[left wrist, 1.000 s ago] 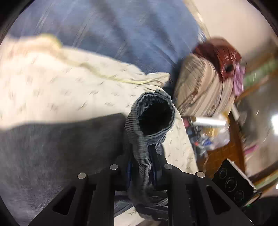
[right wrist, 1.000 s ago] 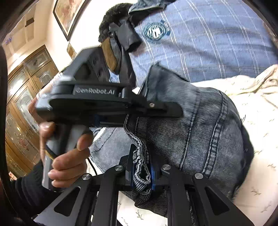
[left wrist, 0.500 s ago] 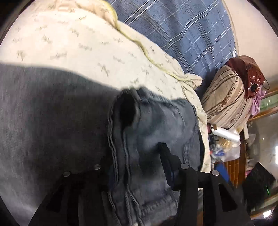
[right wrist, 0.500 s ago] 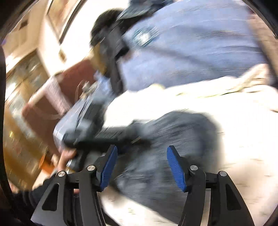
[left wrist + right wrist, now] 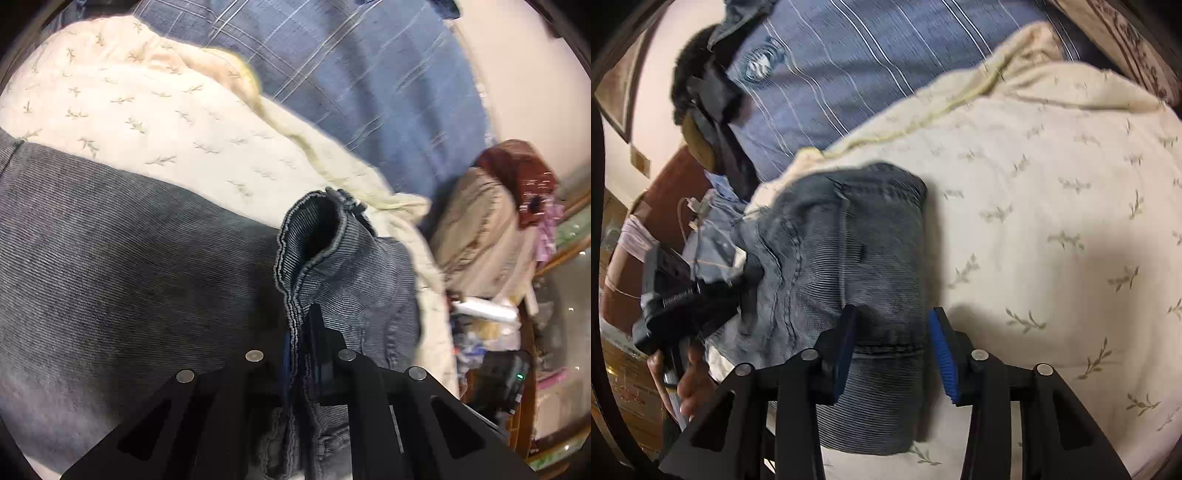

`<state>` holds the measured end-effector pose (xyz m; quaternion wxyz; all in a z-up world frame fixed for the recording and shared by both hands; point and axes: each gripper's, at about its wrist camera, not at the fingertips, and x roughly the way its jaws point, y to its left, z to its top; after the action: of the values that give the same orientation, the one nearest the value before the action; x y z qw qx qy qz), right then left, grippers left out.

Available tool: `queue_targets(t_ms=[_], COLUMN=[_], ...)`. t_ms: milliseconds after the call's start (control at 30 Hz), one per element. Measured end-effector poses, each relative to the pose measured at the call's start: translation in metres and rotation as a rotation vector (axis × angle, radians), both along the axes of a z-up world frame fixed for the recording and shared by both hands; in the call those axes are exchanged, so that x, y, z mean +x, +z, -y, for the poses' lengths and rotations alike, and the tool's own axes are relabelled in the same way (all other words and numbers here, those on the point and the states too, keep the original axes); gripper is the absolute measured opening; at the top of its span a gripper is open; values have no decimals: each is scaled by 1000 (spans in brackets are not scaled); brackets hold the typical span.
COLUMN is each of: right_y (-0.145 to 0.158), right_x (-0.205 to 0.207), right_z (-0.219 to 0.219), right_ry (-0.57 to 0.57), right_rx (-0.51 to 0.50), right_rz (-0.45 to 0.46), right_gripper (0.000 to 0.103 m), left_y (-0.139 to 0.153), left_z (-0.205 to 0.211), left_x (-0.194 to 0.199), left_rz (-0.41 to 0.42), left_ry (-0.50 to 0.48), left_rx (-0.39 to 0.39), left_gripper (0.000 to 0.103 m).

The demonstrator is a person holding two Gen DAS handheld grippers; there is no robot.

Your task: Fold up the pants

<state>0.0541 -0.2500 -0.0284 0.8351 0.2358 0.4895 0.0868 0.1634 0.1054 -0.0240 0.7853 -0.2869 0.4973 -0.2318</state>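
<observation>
Since half a second ago the left tongs (image 5: 301,354) have closed again and now pinch a raised hem of the grey denim pants (image 5: 110,280), while the right tongs (image 5: 892,350) stay spread wide, gripping nothing. The folded pants lie on the cream leaf-print bedspread (image 5: 1052,206), one end between the right tongs' blue pads (image 5: 942,354). Beyond, a blue striped shirt (image 5: 849,62) fills the background.
</observation>
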Motion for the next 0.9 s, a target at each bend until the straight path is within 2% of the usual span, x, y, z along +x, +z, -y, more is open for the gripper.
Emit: queue_targets(t_ms=[33, 67, 133, 233, 333, 367, 433, 467, 500, 533, 567, 600, 633, 700, 767, 800, 900], right_y=[-4, -6, -2, 8, -1, -4, -6, -10, -14, -19, -28, -34, -37, -36, -32, -26, 4], right_x=[2, 2, -1, -6, 4, 9, 19, 26, 30, 34, 37, 38, 37, 35, 34, 33, 34], right_z=[1, 2, 5, 15, 13, 14, 12, 12, 12, 12, 12, 12, 13, 14, 12, 9, -1], right_ry=[-6, -6, 0, -14, -2, -13, -14, -5, -3, -6, -5, -4, -8, 0, -5, 5, 25], right_rx=[13, 29, 67, 140, 178, 183, 185, 210, 232, 250, 282, 302, 315, 321, 268, 236, 132], right_rz=[-8, -14, 5, 62, 6, -13, -36, -48, -61, -78, -106, -120, -122, -114, -106, -88, -15], right_gripper=[43, 43, 44, 44, 46, 48, 55, 61, 63, 63, 63, 62, 60, 51, 34, 31, 25], left_y=[-14, -20, -12, 2, 3, 7, 24, 34, 44, 51, 53, 54, 52, 36, 21, 16, 19], left_z=[1, 2, 2, -6, -9, -7, -10, -12, -15, -18, -19, -17, -9, 4, 9, 12, 22], left_x=[2, 1, -4, -13, -20, -21, -37, -46, -58, -69, -75, -79, -79, -75, -72, -74, -70], left_rz=[-65, -80, -42, -18, -40, -36, 41, 97, 159, 212, 232, 244, 230, 152, 91, 76, 102], left_ry=[0, 4, 12, 25, 28, 43, 50, 62, 77, 87, 84, 67, 32, -25, -38, -43, -41], left_rx=[12, 27, 58, 26, 68, 60, 71, 87, 95, 104, 104, 98, 101, 98, 67, 71, 103], left_gripper=[8, 8, 8, 8, 11, 11, 13, 22, 28, 42, 47, 47, 47, 46, 42, 42, 42])
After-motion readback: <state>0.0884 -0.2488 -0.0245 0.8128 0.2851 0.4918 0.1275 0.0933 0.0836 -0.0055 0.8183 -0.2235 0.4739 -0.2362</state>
